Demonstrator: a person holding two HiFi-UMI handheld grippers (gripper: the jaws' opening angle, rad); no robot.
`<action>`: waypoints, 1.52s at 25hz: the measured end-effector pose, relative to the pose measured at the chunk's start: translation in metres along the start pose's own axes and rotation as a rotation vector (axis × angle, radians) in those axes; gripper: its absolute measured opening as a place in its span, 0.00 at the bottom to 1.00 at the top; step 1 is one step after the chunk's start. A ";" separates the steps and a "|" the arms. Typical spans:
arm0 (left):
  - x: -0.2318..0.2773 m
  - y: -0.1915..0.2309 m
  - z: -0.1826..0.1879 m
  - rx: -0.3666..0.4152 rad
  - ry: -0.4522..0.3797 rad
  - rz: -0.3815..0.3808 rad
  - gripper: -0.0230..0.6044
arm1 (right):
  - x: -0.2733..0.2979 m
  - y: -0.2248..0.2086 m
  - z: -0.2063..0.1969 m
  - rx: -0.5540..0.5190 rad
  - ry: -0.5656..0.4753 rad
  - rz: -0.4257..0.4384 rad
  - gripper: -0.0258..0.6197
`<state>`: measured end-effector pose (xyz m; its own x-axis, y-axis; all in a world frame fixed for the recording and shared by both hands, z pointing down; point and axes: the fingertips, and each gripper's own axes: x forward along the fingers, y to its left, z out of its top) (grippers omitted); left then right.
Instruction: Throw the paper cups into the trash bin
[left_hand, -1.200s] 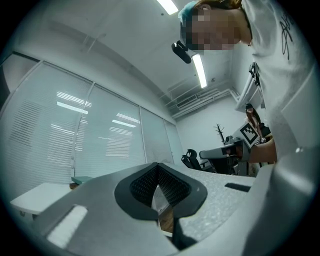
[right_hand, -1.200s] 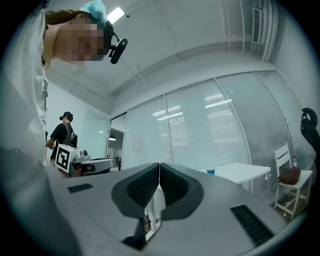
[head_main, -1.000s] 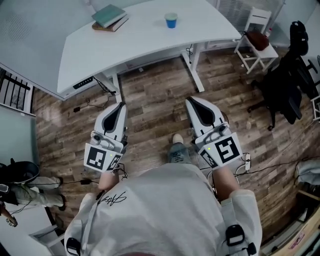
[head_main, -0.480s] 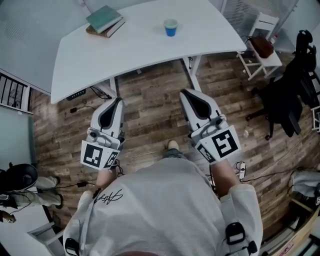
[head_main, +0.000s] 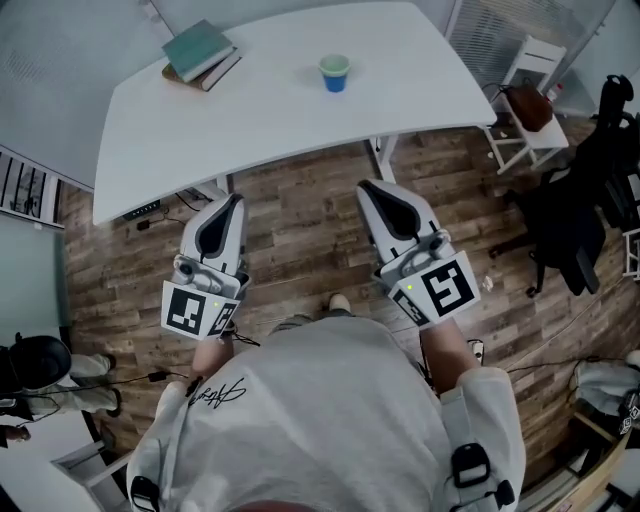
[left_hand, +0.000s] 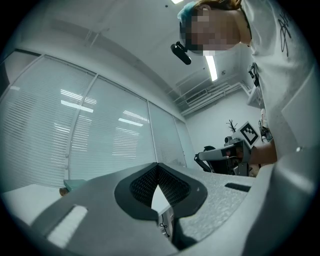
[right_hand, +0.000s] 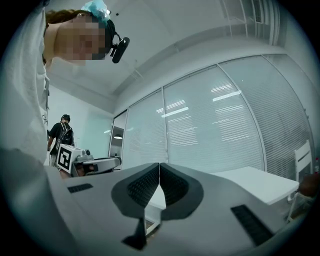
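– Wood-plank floor (head_main: 300, 230) runs under everything, and one white desk (head_main: 280, 120) spans the top of the head view. What do you count on it?
– One paper cup (head_main: 334, 73), blue with a pale rim, standing upright towards the far side of the desktop. Two books (head_main: 200, 55) lie stacked at the far left corner, the teal one on top. Cup and books are well apart.
– And the grippers?
– Two. The left gripper (head_main: 234, 202) and the right gripper (head_main: 373, 190) are held side by side over the floor, both aimed at the desk's near edge. Each carries one marker cube (head_main: 200, 310) at its back end. The cup is well beyond both sets of tips.
– Jaws?
– In the left gripper view the two dark ribbed pads meet at their tips with nothing between them. It is the same in the right gripper view: pads pressed together, empty.
– Anything else?
– One small white chair (head_main: 525, 70) stands right of the desk with one brown thing (head_main: 530, 105) on its seat, and one black office chair (head_main: 585, 190) is nearer. A cable (head_main: 152, 377) trails on the floor at the left. One shoe tip (head_main: 340, 302) shows between the grippers. At the lower left edge there is a dark round shape (head_main: 38, 360), possibly another person's head, but it is too cropped to tell
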<state>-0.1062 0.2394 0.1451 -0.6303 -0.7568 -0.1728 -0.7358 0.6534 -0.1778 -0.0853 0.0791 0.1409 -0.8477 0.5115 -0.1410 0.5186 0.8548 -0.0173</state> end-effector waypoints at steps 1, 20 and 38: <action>0.003 0.001 -0.001 -0.001 0.002 0.001 0.03 | 0.002 -0.003 -0.002 0.002 0.002 0.002 0.06; 0.016 0.009 -0.015 -0.038 0.026 0.020 0.03 | 0.023 -0.016 -0.014 0.052 0.011 0.025 0.06; 0.031 0.035 -0.029 -0.079 0.016 0.006 0.03 | 0.052 -0.030 -0.020 0.049 0.022 0.003 0.06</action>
<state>-0.1589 0.2387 0.1617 -0.6384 -0.7534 -0.1578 -0.7487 0.6554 -0.0999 -0.1478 0.0817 0.1536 -0.8480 0.5165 -0.1193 0.5258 0.8481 -0.0653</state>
